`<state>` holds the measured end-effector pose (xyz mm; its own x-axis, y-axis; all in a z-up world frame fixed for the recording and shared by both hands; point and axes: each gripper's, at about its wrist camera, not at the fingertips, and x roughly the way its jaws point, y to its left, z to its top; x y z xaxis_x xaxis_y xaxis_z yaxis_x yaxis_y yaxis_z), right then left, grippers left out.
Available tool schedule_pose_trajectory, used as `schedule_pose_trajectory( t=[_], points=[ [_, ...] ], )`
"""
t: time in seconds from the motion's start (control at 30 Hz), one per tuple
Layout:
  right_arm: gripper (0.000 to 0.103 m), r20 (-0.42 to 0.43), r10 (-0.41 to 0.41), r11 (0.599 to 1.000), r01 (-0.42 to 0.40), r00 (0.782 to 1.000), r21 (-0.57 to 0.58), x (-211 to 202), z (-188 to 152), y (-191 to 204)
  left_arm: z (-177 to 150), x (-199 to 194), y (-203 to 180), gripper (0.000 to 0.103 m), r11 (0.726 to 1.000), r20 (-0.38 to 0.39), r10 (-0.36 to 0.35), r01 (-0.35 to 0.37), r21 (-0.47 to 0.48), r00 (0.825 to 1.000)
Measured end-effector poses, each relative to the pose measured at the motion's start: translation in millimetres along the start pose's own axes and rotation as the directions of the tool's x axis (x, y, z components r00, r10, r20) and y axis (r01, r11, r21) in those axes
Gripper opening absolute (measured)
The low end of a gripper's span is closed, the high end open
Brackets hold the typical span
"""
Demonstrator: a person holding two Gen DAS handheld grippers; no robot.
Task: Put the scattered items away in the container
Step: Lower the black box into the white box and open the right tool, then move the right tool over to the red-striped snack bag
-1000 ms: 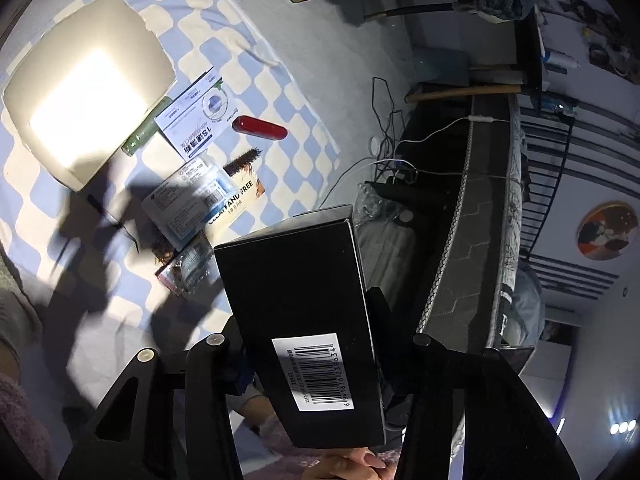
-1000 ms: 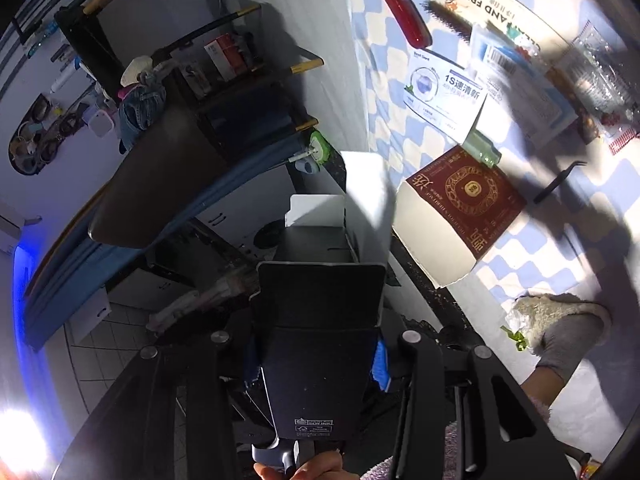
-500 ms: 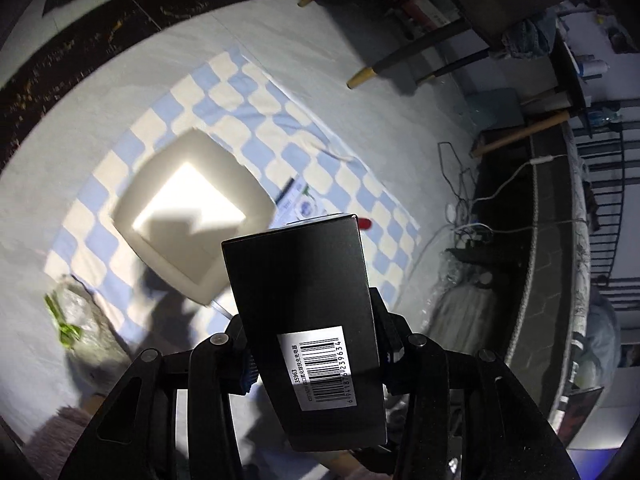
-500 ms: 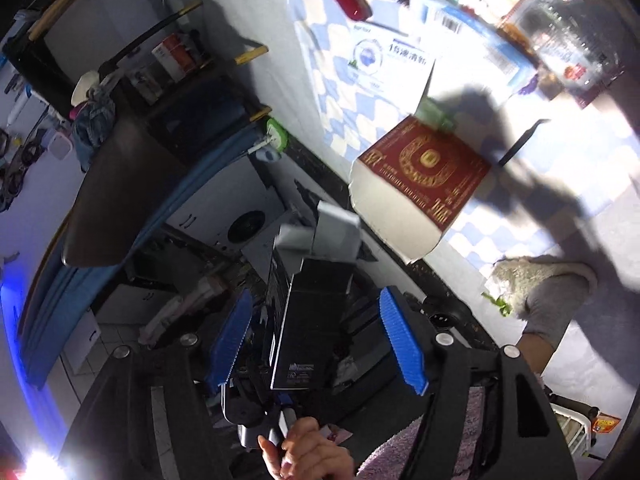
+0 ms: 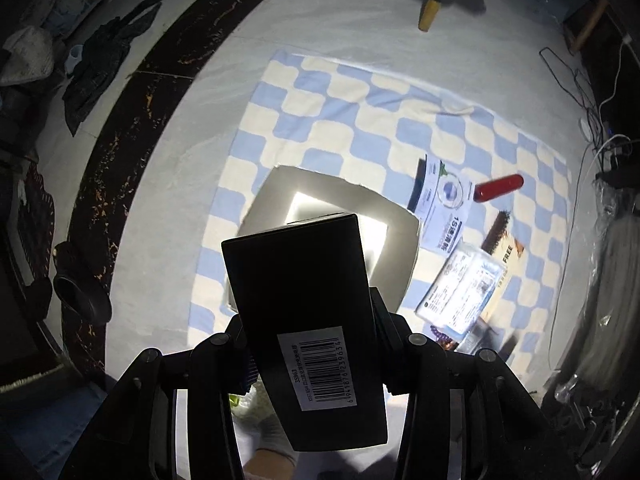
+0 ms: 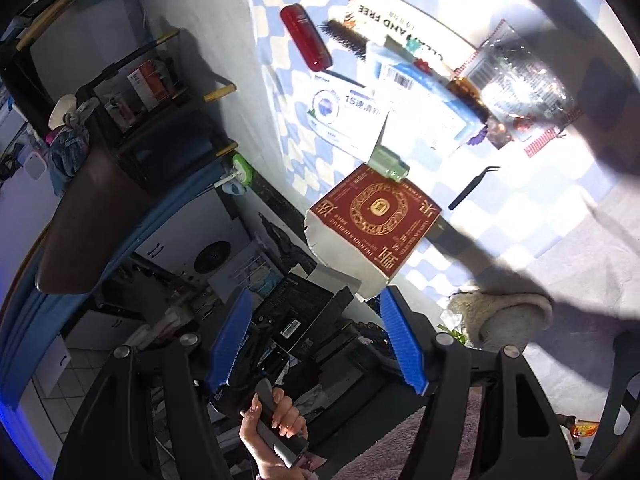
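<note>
My left gripper [image 5: 310, 354] is shut on a black box [image 5: 308, 312] with a barcode label and holds it high over the open white container [image 5: 400, 236] on the blue checked cloth [image 5: 340, 120]. My right gripper [image 6: 316, 338] is open and empty; beyond it the black box [image 6: 296, 316] shows in the left gripper. The container's red patterned side [image 6: 378, 216] shows in the right wrist view. Loose on the cloth lie a red tube [image 5: 498, 187], a white leaflet [image 5: 442, 204], a blue packet [image 5: 460, 296], a brush [image 6: 346, 38], a green clip [image 6: 388, 162] and black tweezers [image 6: 472, 188].
A black slipper [image 5: 82, 292] and dark clothes [image 5: 104, 60] lie on the floor left of the cloth. Chair legs [image 5: 432, 4] stand beyond it and cables [image 5: 580, 92] run at the right. A foot in a fluffy slipper [image 6: 500, 312] stands by the container.
My right gripper has opened and let go of the black box, which stays in my left gripper. The left gripper has swung the box over the container.
</note>
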<state>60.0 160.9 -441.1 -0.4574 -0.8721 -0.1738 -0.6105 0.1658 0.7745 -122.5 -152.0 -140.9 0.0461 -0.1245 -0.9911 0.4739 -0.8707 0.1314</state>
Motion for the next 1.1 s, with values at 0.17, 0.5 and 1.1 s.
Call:
schedule_pose_trajectory(
  t=[0.17, 0.5, 1.1],
  points=[
    [0.068, 0.024, -0.021, 1.0, 0.021, 0.999, 0.022, -4, 8, -8, 10, 29, -41, 0.043, 0.986, -0.041, 0.11, -0.104, 0.131, 0.993],
    [0.068, 0.079, -0.072, 0.995, 0.066, 0.994, 0.07, -12, 25, -20, 19, 72, -37, 0.043, 1.0, -0.133, 0.012, -0.014, -0.012, 0.991],
    [0.068, 0.139, -0.331, 0.943, 0.321, 0.933, 0.094, -27, 46, -64, -2, 30, -18, 0.077, 0.896, -0.157, -0.422, 0.383, -0.226, 0.893]
  ],
)
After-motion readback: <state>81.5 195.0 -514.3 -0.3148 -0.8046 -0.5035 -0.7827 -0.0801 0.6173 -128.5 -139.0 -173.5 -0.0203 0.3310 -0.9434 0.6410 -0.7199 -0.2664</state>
